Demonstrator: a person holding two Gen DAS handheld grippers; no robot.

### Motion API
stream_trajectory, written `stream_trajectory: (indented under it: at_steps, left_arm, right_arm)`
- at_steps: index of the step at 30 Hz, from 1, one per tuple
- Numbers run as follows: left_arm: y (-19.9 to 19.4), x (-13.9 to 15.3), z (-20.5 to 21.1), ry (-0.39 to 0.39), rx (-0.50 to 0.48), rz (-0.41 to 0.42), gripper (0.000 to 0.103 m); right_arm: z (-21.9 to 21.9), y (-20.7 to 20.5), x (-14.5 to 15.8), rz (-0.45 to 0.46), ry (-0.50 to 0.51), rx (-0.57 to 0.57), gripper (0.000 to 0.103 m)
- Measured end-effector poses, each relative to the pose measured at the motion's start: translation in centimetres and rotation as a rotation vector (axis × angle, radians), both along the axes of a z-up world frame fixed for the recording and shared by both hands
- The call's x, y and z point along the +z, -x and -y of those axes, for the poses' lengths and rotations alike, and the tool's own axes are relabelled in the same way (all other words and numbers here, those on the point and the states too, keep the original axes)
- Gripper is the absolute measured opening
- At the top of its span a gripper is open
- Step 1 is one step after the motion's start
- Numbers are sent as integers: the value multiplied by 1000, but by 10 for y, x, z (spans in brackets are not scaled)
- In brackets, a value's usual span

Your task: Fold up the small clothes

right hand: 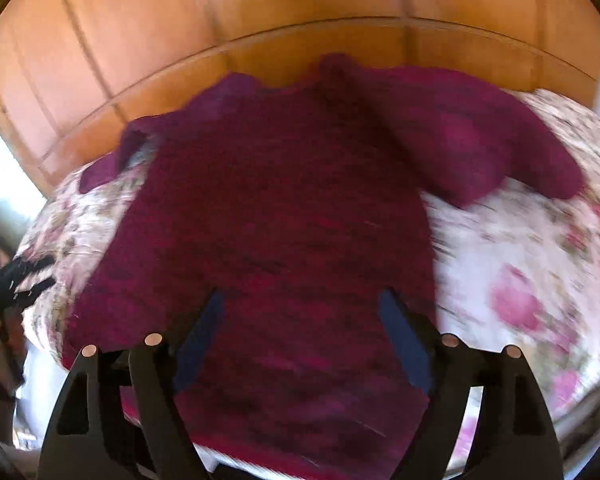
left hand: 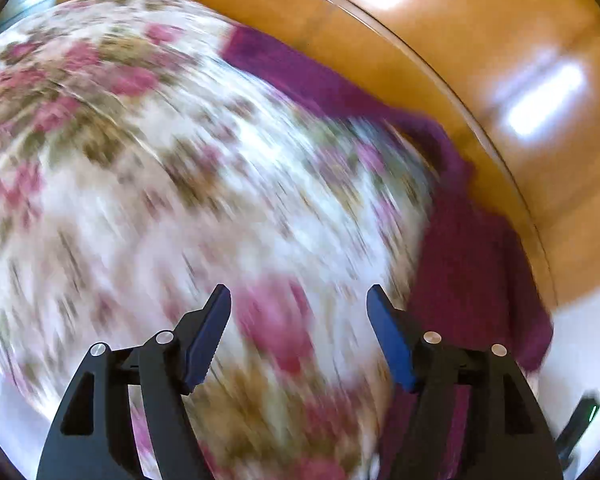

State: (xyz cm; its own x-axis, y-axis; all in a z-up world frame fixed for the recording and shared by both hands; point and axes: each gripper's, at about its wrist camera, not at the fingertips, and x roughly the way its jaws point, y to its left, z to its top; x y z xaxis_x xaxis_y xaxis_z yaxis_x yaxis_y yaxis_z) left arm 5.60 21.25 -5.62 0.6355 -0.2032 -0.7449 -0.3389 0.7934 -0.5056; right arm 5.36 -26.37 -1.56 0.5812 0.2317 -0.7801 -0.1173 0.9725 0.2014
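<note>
Both grippers were wide and held nothing: the left gripper point(left hand: 299, 334) over the flowery cover point(left hand: 148, 184), the right gripper point(right hand: 302, 338) over the purple sweater point(right hand: 284, 216), spread flat by the cover's far edge, probably ready for folding.

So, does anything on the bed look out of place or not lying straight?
The sweater lies mostly flat on the floral bedspread, but one sleeve is bunched and bent to the side, and the other is crumpled near the wooden panel. Both pictures are blurred, so I cannot see finer faults.
</note>
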Motion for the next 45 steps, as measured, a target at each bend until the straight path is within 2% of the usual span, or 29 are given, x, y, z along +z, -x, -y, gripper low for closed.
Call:
stream_trajectory:
  at_steps: [4, 9, 13, 18, 19, 20, 21, 22, 24, 25, 27, 31, 32, 33, 35, 38, 41, 42, 43, 44, 45]
  left_arm:
    - [-36, 2, -52, -32, 144, 10, 70]
    - [-99, -6, -104, -37, 247, -14, 70]
    - [-149, -11, -125, -76, 262, -40, 70]
    - [-187, -24, -134, -89, 241, -91, 70]
    - [-194, -28, -135, -90, 240, -100, 68]
    - [-197, -28, -136, -98, 239, -97, 60]
    - [-200, -26, -135, -112, 223, -83, 26]
    - [-202, -22, -136, -114, 202, -67, 14]
    - [-201, -12, -140, -175, 217, -39, 10]
    - [-198, -6, -140, -226, 224, -33, 9]
    - [-190, 3, -147, -275, 253, -24, 9]
    - [-178, 15, -177, -323, 340, -23, 9]
    - [-179, 16, -181, -344, 350, -32, 9]
    - [-181, 15, -178, -404, 346, -51, 9]
    - [-184, 7, -172, -441, 318, -94, 9]
    - [-177, -8, -168, -386, 377, -135, 12]
    - [-162, -3, -154, -364, 406, -144, 15]
    - [-156, 1, -146, -354, 393, -123, 35]
    - [-146, 9, -133, -351, 386, -83, 66]
    - [-138, 16, -122, -353, 388, -43, 75]
    - [-125, 25, -105, -344, 378, 28, 79]
  right_arm:
    - [-43, -25, -18, -21, -7, 76, 81]
    - [-67, -25, -45, -52, 22, 108, 82]
    - [-70, -22, -62, -56, 50, 109, 87]
    - [-75, -22, -70, -49, 52, 140, 101]
    - [-76, -23, -71, -53, 57, 142, 101]
    - [-75, -24, -72, -54, 55, 142, 101]
    - [-75, -25, -73, -54, 51, 141, 101]
    - [-74, -25, -73, -51, 45, 141, 101]
    - [-74, -24, -73, -43, 45, 140, 101]
    - [-74, -23, -73, -40, 49, 141, 101]
    - [-74, -23, -73, -41, 56, 142, 101]
    - [-75, -25, -74, -44, 56, 143, 101]
    - [-75, -25, -74, -44, 58, 143, 101]
    - [-76, -25, -75, -44, 64, 142, 101]
    - [-78, -26, -76, -43, 71, 142, 101]
    - [-78, -26, -75, -46, 68, 141, 101]
    - [-75, -27, -72, -58, 50, 145, 101]
    - [-72, -27, -70, -67, 33, 147, 101]
    - [-68, -28, -67, -75, 9, 144, 101]
    - [-58, -28, -60, -82, -41, 122, 101]
    - [-48, -28, -55, -81, -78, 94, 100]
